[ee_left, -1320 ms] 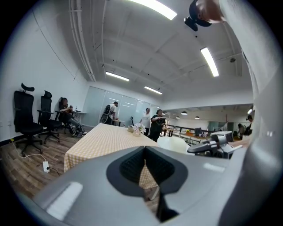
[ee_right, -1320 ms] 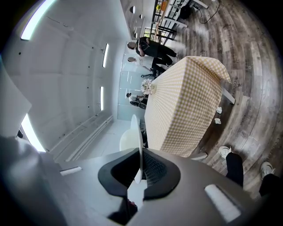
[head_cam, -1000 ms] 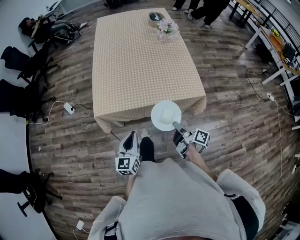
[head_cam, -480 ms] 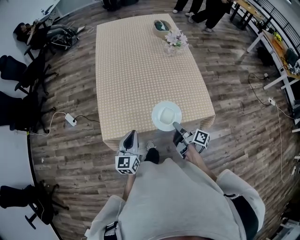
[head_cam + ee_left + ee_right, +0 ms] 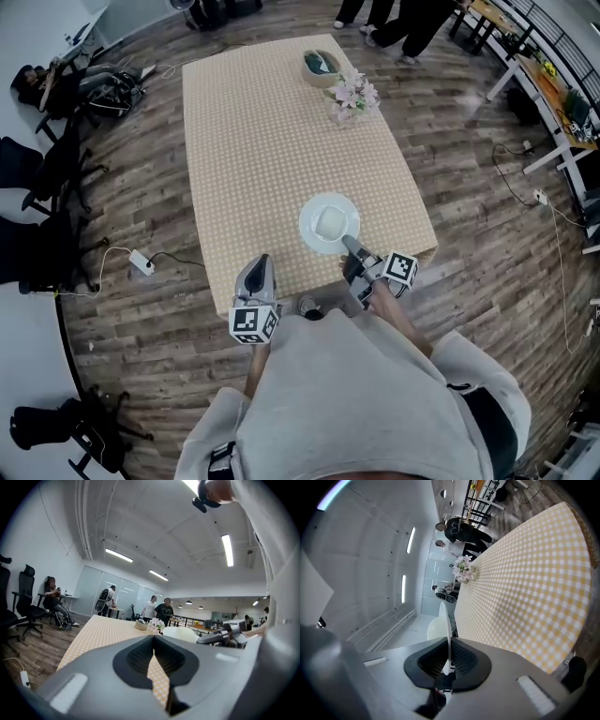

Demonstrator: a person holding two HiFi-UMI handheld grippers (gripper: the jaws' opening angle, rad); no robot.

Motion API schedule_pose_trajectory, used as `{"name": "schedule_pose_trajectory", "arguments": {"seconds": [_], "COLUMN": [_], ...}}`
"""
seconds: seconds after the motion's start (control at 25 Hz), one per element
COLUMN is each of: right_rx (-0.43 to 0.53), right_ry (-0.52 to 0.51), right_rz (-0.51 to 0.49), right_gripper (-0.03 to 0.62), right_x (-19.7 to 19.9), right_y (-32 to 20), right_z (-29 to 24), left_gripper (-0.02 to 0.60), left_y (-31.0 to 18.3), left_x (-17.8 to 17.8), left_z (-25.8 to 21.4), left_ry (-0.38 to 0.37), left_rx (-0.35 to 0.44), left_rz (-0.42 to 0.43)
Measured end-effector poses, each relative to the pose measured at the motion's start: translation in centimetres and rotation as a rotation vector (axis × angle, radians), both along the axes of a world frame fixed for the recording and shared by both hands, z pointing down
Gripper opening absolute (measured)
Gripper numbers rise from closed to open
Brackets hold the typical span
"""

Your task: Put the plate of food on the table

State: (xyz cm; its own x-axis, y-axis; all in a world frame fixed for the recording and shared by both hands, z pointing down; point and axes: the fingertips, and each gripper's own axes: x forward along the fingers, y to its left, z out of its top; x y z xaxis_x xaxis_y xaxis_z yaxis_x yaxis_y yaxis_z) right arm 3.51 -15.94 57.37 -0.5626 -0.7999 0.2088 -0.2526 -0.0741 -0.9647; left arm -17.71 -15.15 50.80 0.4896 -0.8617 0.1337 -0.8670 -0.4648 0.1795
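A white plate (image 5: 312,232) carrying a pale block of food (image 5: 330,223) is over the near end of the table (image 5: 262,141), which wears a yellow checked cloth. My right gripper (image 5: 349,246) is shut on the plate's near rim. In the right gripper view the plate (image 5: 446,620) shows edge-on between the pads, with the cloth (image 5: 525,592) beside it. My left gripper (image 5: 262,264) is shut and holds nothing, at the table's near edge left of the plate. The left gripper view looks along the cloth (image 5: 101,630) toward the plate (image 5: 180,633).
A flower bunch (image 5: 352,94) and a bowl (image 5: 322,64) stand at the table's far end. Office chairs (image 5: 37,187) and a power strip (image 5: 141,262) lie on the wooden floor to the left. People (image 5: 394,19) stand beyond the table; desks (image 5: 553,84) are at the right.
The person has stepped up to the table. The plate, before held off the near corner over the floor, is now over the cloth. Both grippers kept their state.
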Motion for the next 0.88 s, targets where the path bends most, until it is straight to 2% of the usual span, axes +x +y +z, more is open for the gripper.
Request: {"name": "schedule_pose_trajectory", "arguments": {"seconds": [0.56, 0.88], "right_rx": [-0.015, -0.016], "right_ry": [-0.033, -0.037], "right_rz": [0.046, 0.0], "right_gripper": [0.009, 0.009], "right_x": [0.8, 2.7], "right_y": [-0.8, -1.7], "right_z": [1.1, 1.0], "left_gripper": [0.009, 0.009], "left_y": [-1.5, -1.8], "left_x": [0.8, 2.9], "left_z": [1.1, 0.9], "left_ry": [-0.014, -0.018], "left_rx": [-0.033, -0.033], "left_rz": [0.051, 0.009]}}
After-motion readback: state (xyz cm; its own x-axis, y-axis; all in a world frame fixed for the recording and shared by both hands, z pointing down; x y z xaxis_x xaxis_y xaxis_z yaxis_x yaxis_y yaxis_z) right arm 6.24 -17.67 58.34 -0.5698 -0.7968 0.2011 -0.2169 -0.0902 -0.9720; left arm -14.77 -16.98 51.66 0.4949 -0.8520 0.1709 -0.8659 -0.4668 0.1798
